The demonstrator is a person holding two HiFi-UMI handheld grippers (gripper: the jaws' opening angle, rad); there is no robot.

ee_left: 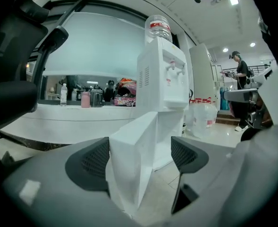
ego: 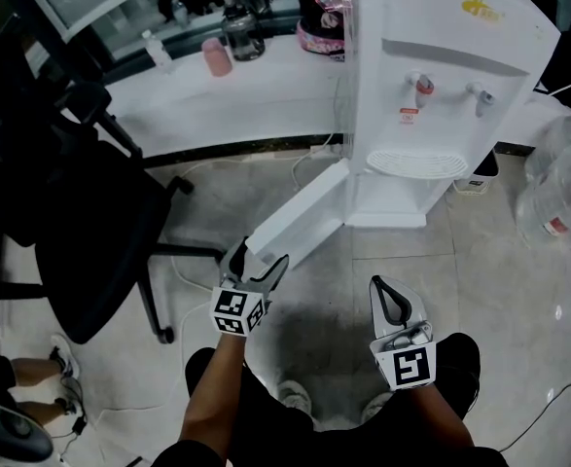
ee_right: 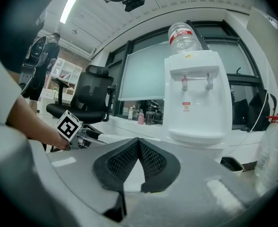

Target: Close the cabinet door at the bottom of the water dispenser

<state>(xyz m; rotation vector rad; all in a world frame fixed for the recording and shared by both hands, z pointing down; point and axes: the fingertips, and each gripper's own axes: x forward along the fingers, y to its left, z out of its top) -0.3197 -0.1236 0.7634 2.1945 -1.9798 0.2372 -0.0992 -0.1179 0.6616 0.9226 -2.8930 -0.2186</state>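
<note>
The white water dispenser [ego: 441, 86] stands against the counter. Its bottom cabinet door [ego: 300, 217] is swung open toward me across the tiled floor. My left gripper [ego: 259, 259] is at the door's free end, open. In the left gripper view the door's edge [ee_left: 134, 160] stands between the two pads, close against the left pad [ee_left: 89, 164] and well apart from the right one. My right gripper [ego: 390, 290] hangs to the right of the door, short of the dispenser, shut with nothing in it [ee_right: 139, 157]. From there the dispenser [ee_right: 198, 98] lies straight ahead.
A black office chair [ego: 81, 212] stands at the left beside the door. Bottles and a pink cup [ego: 217, 56] sit on the curved white counter [ego: 236, 105]. A big clear water bottle [ego: 562, 183] lies at the right. Cables trail on the floor near the dispenser.
</note>
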